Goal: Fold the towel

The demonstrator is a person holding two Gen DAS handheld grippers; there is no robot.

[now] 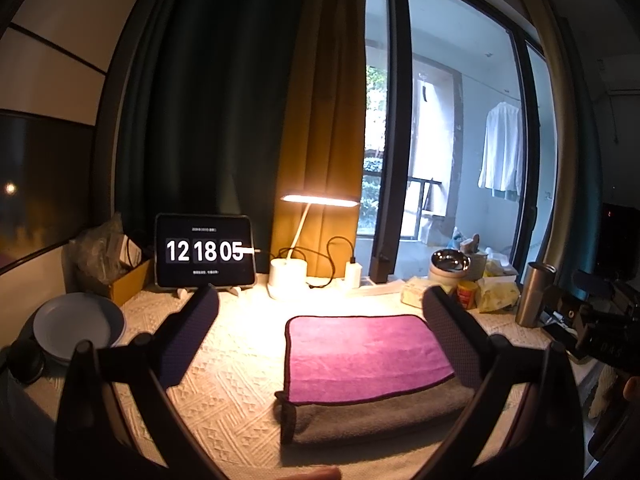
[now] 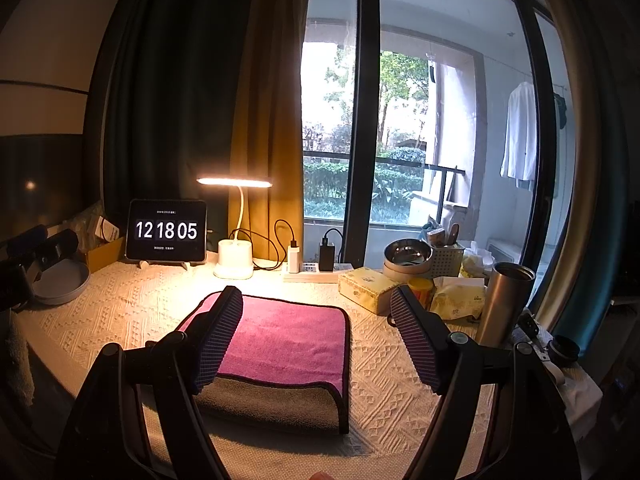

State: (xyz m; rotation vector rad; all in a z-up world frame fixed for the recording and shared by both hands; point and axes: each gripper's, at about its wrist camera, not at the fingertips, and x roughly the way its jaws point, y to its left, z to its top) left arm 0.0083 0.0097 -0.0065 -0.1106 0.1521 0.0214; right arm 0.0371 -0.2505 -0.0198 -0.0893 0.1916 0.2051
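Nearest the left wrist lens, the left gripper (image 1: pixel 320 328) is hovering with its jaws spread wide and holding nothing. Between and beyond its fingers the towel (image 1: pixel 366 354) is lying on the cream knitted table cover (image 1: pixel 224 392), already folded, magenta face over a grey layer that is sticking out toward the camera. That uneven front edge is the risk: a pinch taking only the top layer would probably be dragging the fold open, and the loose cover could be bunching up with it. Behind, a tablet clock (image 1: pixel 205 251) is showing 12 18 05, a desk lamp (image 1: pixel 298 236) is glowing, and a grey plate (image 1: pixel 78 327) is sitting at far left.

Closest in the right wrist view, the right gripper (image 2: pixel 316 336) is likewise standing wide and empty over the towel (image 2: pixel 286 340). Just to its right a steel tumbler (image 2: pixel 505 306) and tissue packs (image 2: pixel 456 300) are crowding the edge; a broad sweep could be knocking the tumbler over. Curtains and a balcony window are filling the back.
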